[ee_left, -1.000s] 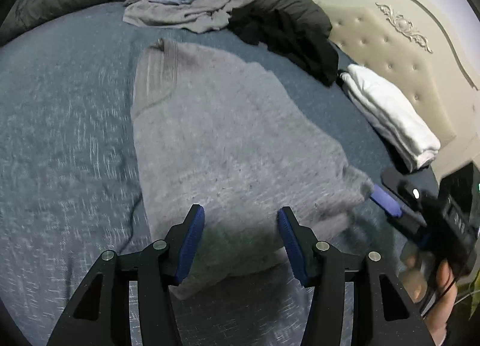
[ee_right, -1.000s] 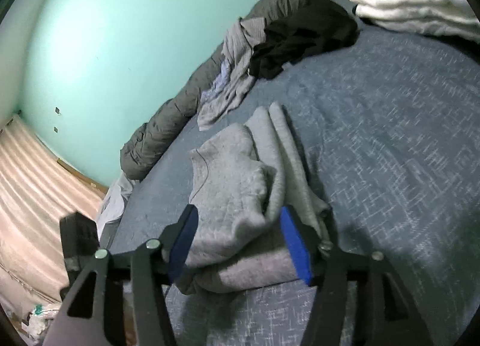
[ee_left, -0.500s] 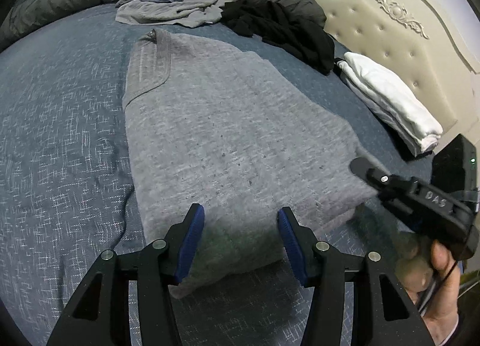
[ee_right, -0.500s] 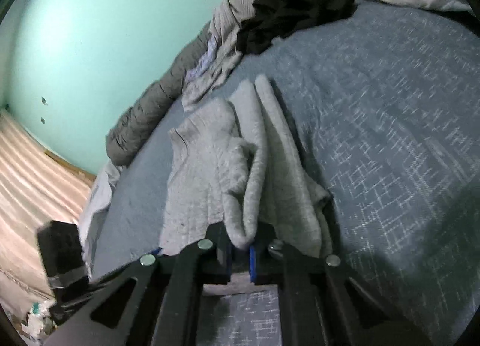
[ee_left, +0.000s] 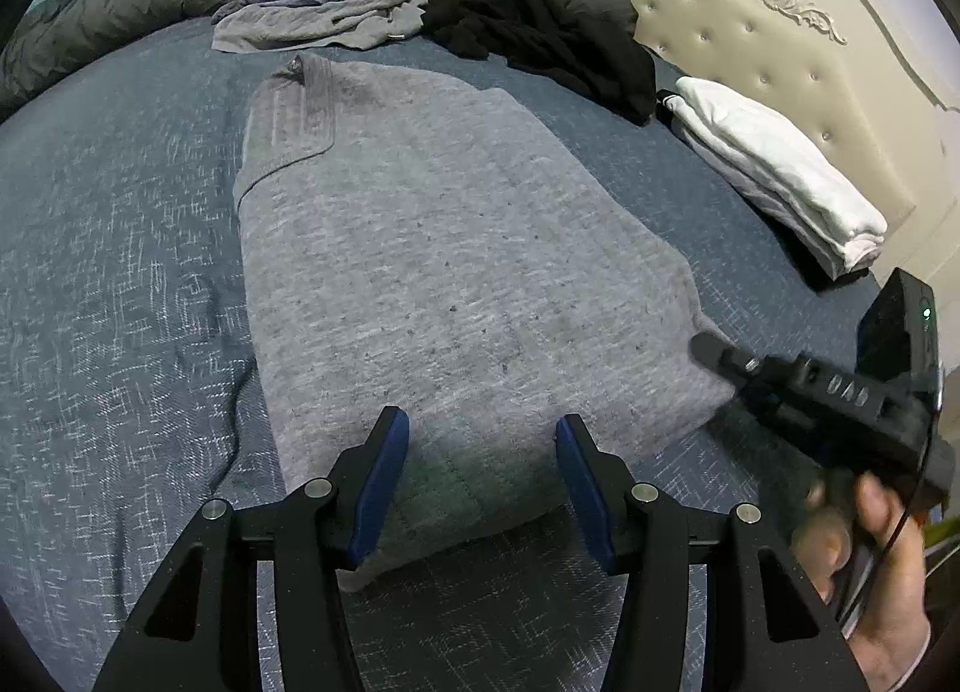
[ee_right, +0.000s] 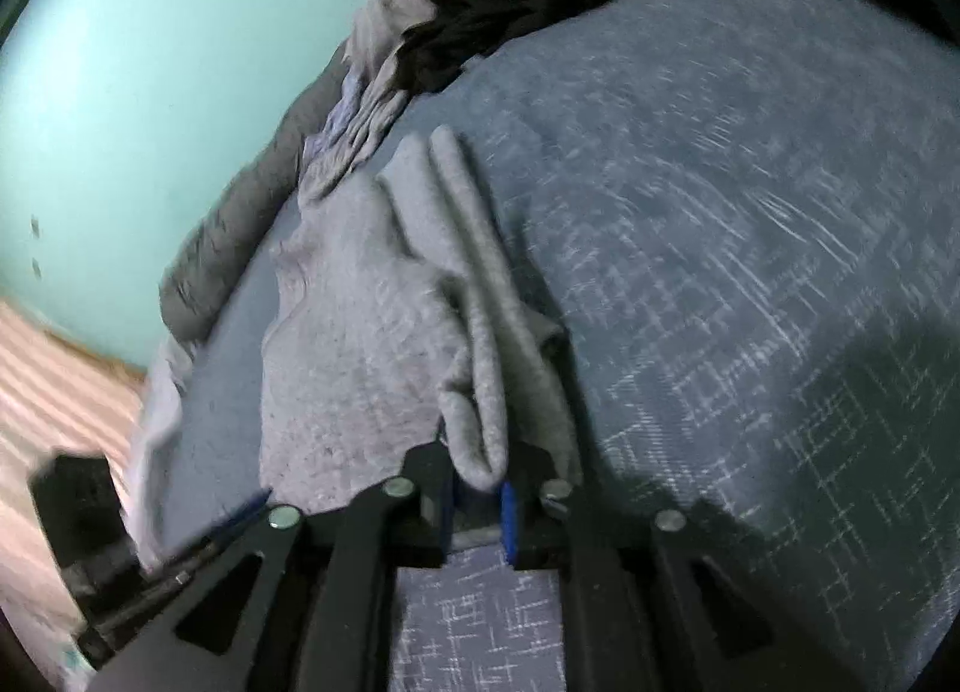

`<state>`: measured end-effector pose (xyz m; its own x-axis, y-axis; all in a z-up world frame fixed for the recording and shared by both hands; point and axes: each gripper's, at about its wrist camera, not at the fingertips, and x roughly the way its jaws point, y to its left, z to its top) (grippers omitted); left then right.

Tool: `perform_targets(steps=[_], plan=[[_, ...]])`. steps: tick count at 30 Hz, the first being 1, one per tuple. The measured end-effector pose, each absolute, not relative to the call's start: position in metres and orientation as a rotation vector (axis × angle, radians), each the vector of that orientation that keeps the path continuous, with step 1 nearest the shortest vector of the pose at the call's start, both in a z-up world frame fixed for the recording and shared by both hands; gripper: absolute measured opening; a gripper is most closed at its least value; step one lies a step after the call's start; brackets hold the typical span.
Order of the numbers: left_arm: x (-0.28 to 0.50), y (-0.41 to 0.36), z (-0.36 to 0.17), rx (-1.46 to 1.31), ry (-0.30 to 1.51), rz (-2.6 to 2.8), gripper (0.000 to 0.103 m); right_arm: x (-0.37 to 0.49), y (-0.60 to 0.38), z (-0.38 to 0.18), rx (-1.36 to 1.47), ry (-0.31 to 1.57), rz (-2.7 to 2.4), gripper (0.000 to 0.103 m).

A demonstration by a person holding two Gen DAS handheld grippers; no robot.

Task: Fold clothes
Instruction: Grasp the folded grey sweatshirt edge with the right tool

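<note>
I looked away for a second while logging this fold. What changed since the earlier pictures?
The right claw, open around the grey sweater a second ago, has closed on its bunched corner; its jaws are now easing open slightly, cloth still pinched between them. The left claw stayed open over the near hem. The piled clothes and white stack stayed put.

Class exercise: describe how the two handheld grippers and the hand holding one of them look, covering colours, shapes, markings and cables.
Both the left gripper and right gripper have black, angular fingers with silver bolts and blue pads. The right gripper's body bears pale lettering and a green light. A thin dark cable runs by the hand.
</note>
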<state>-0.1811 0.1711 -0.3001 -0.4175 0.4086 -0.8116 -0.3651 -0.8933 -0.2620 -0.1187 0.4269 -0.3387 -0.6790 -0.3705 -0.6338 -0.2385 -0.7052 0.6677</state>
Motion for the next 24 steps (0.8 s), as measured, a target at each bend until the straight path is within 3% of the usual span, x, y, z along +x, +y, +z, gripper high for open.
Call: perform_targets(steps=[2, 8, 14, 21, 24], plan=[[-0.180, 0.170, -0.300, -1.343, -0.067, 2.320, 0.055, -0.114, 0.437, -0.330, 1.196, -1.197, -2.606, 0.021], [-0.182, 0.177, -0.300, -1.347, -0.062, 2.331, 0.055, -0.113, 0.441, -0.290, 0.956, -1.128, -2.658, 0.021], [-0.184, 0.177, -0.299, -1.357, -0.049, 2.320, 0.055, -0.139, 0.401, -0.306, 1.119, -0.928, -2.563, 0.020], [-0.188, 0.162, -0.280, -1.328, -0.132, 2.348, 0.055, -0.137, 0.411, -0.336, 1.316, -0.926, -2.604, 0.000], [-0.195, 0.144, -0.277, -1.338, -0.199, 2.393, 0.055, -0.130, 0.421, -0.342, 1.334, -0.991, -2.587, 0.000]])
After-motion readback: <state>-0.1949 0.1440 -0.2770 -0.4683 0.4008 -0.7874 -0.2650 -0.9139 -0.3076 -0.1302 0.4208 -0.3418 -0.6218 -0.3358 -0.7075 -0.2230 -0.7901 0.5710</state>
